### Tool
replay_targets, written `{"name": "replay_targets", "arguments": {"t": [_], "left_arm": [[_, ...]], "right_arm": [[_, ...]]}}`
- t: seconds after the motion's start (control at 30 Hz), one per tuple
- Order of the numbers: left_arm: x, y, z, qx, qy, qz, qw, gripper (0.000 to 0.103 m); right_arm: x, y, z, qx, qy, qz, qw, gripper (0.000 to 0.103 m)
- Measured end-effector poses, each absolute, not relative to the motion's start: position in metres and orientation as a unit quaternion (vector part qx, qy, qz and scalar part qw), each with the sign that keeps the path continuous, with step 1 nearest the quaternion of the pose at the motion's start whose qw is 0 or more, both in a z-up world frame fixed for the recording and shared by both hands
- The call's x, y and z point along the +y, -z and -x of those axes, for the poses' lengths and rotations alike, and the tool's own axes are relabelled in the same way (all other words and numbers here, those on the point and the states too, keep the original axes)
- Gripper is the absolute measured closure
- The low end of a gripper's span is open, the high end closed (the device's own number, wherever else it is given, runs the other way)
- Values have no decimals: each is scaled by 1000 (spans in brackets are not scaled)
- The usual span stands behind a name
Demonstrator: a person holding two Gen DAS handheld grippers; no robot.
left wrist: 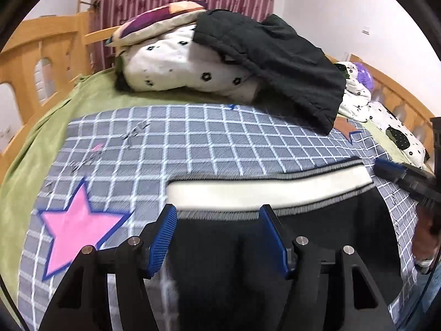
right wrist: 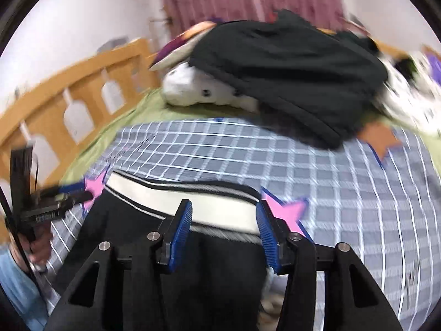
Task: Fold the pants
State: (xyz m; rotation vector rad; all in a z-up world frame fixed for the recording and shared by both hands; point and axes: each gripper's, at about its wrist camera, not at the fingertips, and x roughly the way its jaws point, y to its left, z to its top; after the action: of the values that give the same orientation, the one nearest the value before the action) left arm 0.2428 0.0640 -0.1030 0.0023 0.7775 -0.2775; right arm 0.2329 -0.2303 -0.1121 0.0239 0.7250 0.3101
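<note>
Black pants (left wrist: pixel 317 229) with a white, grey-edged waistband (left wrist: pixel 261 190) lie on the blue checked bedspread (left wrist: pixel 193 143). My left gripper (left wrist: pixel 217 215) is open, its blue pads either side of the waistband's left part, just above the cloth. In the right wrist view the same pants (right wrist: pixel 215 275) and waistband (right wrist: pixel 220 209) lie under my right gripper (right wrist: pixel 223 212), which is open over the waistband's right end. Each gripper shows at the edge of the other's view: the right gripper (left wrist: pixel 405 176) and the left gripper (right wrist: pixel 63 193).
A black jacket (left wrist: pixel 275 58) lies over a white flowered quilt (left wrist: pixel 176 66) and pillows at the far side of the bed. A wooden bed rail (left wrist: pixel 33 63) runs along the left and back. Pink star (left wrist: pixel 77 223) prints mark the bedspread. The right wrist view is motion-blurred.
</note>
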Motion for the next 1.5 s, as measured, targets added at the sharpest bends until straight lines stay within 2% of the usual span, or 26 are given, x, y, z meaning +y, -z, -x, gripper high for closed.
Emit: {"name": "replay_targets", "arguments": {"t": [0.13,0.2,0.27,0.4,0.57,0.87,1.07,1.23,1.4,1.47,1.5], "left_arm": [[43,143,-268,407,92,-85,905,46],[42,150,-263,390,99,-95,910,45],[43,149,-262,389,100,-92,911,44],[48,152,-264,393,96,-73,911,38],[48,156,-267,398,93,-60,911,34],[48,158,-267,401,92,-55,910,33],[60,164,-277,423,104,-9,900,22],[66,171,-284,442,124,32,888,22],[50,161,-274,422,100,-21,901,23],[46,150,-267,403,88,-50,910,23],[48,144,-264,392,86,-49,915,25]], "right_arm": [[-199,156,-255,347,-153,98,920,58],[-212,179,-269,379,-147,76,911,57],[-227,177,-275,383,-157,29,910,57],[-219,177,-273,378,-135,75,913,58],[-222,177,-275,379,-142,57,913,57],[-217,178,-272,377,-139,56,914,56],[-220,179,-274,380,-143,46,912,56],[-225,182,-278,383,-151,36,910,54],[-236,185,-284,392,-167,-2,905,52],[-233,183,-281,390,-159,14,907,48],[-231,181,-278,391,-153,24,908,43]]}}
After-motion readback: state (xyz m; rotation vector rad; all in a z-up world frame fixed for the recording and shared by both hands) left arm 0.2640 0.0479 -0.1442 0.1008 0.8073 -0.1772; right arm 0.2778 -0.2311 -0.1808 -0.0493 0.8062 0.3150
